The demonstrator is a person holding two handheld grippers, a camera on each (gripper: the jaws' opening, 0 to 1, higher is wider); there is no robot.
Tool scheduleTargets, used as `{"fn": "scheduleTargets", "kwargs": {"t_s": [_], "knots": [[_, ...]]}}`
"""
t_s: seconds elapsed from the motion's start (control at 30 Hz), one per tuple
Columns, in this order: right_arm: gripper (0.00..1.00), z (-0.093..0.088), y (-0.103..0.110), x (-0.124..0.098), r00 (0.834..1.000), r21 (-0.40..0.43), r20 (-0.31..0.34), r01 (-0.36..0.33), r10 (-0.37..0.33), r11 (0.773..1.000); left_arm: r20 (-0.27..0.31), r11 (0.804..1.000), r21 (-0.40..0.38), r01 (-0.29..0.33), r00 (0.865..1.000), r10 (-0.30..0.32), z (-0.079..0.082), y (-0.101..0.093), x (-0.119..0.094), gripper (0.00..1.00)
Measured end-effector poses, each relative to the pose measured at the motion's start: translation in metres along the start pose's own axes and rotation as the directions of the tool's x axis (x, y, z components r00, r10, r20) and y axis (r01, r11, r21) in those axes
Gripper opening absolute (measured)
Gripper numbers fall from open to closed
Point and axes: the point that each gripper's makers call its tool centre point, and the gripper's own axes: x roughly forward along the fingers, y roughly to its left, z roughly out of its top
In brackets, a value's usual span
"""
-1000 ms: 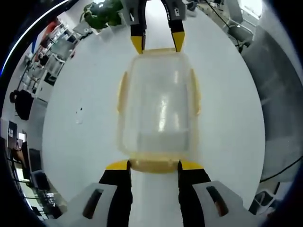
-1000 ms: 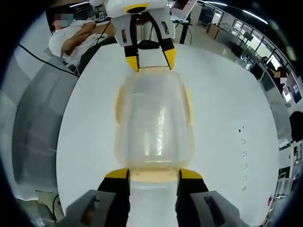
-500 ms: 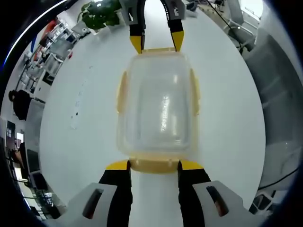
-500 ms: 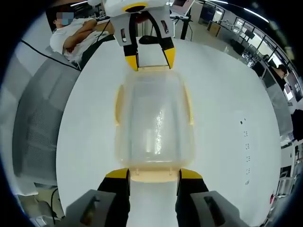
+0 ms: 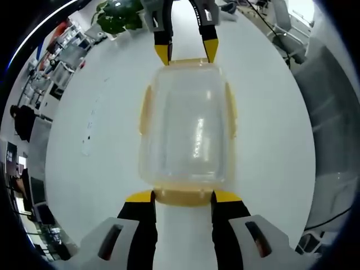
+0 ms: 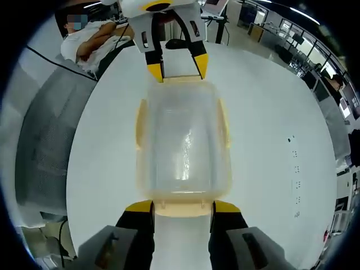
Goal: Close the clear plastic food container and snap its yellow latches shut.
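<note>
The clear plastic food container (image 5: 185, 124) (image 6: 183, 140) has its lid on and hangs lengthwise between my two grippers, over the white table (image 5: 95, 146). My left gripper (image 5: 183, 197) is shut on the yellow end latch nearest it, one jaw tip at each side. At the opposite end, my right gripper (image 5: 185, 52) grips the other end latch (image 5: 185, 60) the same way. In the right gripper view its own jaws (image 6: 183, 207) flank the near latch, and the left gripper (image 6: 176, 67) holds the far end. The side latches (image 5: 145, 109) (image 6: 224, 124) stick outward.
The table (image 6: 270, 112) is round and white, with a few small dark marks (image 6: 292, 163). A potted plant (image 5: 121, 17) stands at its far edge. A person (image 6: 84, 42) sits beyond the table, next to a black cable (image 6: 56, 62). Office desks and chairs lie around.
Both views have shifted slightly over the table while the container stays fixed between the grippers. The container looks a little more level than a second ago.
</note>
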Motion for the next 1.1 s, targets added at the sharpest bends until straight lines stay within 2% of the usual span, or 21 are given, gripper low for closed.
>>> {"fn": "scheduleTargets", "kwargs": {"t_s": [0.13,0.53,1.1], "knots": [[0.35,-0.001,-0.002,-0.003,1.000,0.000,0.018,0.000,0.000,1.000,0.019,1.000,-0.009,0.002,1.000,-0.002,0.003,0.002,-0.002,0.35],[0.35,-0.002,0.000,0.004,1.000,-0.001,0.001,-0.017,0.017,1.000,-0.014,1.000,-0.012,0.022,1.000,-0.022,0.000,-0.003,0.006,0.35],[0.36,-0.007,-0.002,0.010,0.999,-0.015,0.001,-0.037,0.037,0.999,0.006,0.998,-0.040,0.038,0.999,-0.038,0.000,-0.006,0.011,0.36]]}}
